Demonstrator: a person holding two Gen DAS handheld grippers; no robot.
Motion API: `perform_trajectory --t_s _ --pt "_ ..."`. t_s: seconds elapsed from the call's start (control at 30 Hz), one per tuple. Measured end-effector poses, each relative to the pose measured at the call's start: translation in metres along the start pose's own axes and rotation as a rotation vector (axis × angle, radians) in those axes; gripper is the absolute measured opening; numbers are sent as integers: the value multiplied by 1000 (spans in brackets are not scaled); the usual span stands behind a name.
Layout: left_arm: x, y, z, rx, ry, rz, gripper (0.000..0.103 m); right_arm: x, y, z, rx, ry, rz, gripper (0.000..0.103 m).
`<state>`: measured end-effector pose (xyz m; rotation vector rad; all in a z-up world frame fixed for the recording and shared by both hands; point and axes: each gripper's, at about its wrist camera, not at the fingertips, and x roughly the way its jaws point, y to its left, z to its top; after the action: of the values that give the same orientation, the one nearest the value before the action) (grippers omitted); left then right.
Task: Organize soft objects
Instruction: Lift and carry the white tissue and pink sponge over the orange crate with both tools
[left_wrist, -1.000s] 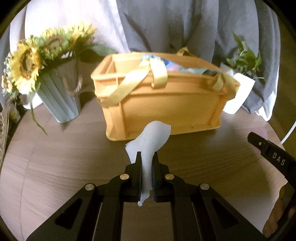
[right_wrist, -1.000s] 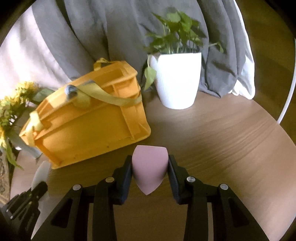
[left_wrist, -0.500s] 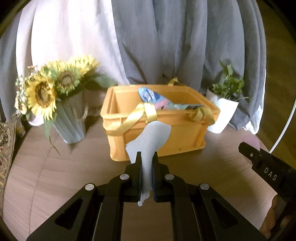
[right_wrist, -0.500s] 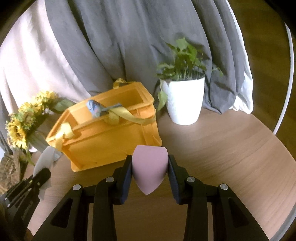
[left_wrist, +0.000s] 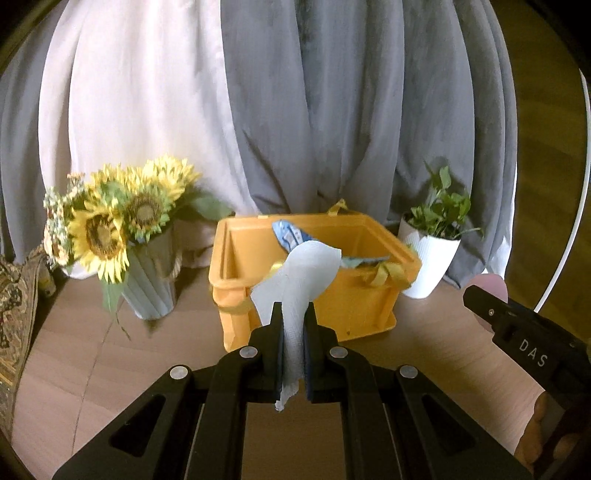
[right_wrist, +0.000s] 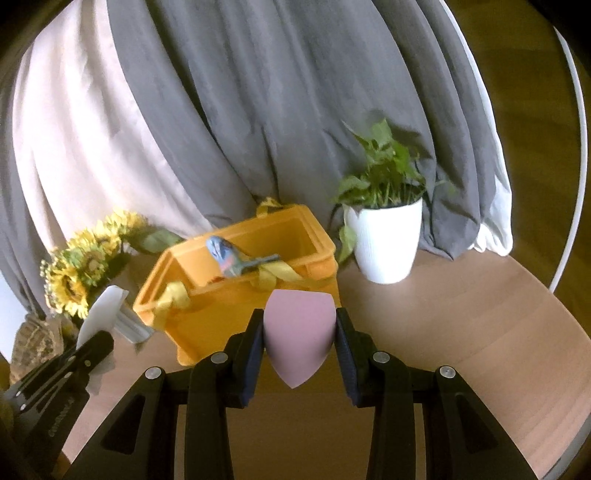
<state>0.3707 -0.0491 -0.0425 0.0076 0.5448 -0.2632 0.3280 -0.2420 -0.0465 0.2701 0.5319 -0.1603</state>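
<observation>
My left gripper (left_wrist: 293, 314) is shut on a pale blue-white cloth (left_wrist: 301, 273), held up in the air in front of the yellow crate (left_wrist: 354, 299). My right gripper (right_wrist: 299, 321) is shut on a pink teardrop-shaped sponge (right_wrist: 297, 336), also held above the table, short of the crate (right_wrist: 221, 314). The crate stands on the round wooden table and holds a blue patterned soft item (left_wrist: 290, 236) and yellow ribbon straps (right_wrist: 280, 273). The left gripper and its cloth (right_wrist: 101, 310) show at the lower left of the right wrist view.
A vase of sunflowers (left_wrist: 122, 236) stands left of the crate. A white pot with a green plant (right_wrist: 384, 236) stands right of it. Grey and white curtains (left_wrist: 295, 110) hang behind the table. A patterned object (left_wrist: 14, 295) lies at the far left.
Both grippers have risen and pulled back from the crate, which now looks smaller and lower in both views. Both still hold their objects.
</observation>
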Motion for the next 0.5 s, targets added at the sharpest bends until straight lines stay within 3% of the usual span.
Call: perform_trajectory --t_s 0.5 --pt "-3 -4 43 21 -111 9 10 -7 16 39 -14 -120 67 38"
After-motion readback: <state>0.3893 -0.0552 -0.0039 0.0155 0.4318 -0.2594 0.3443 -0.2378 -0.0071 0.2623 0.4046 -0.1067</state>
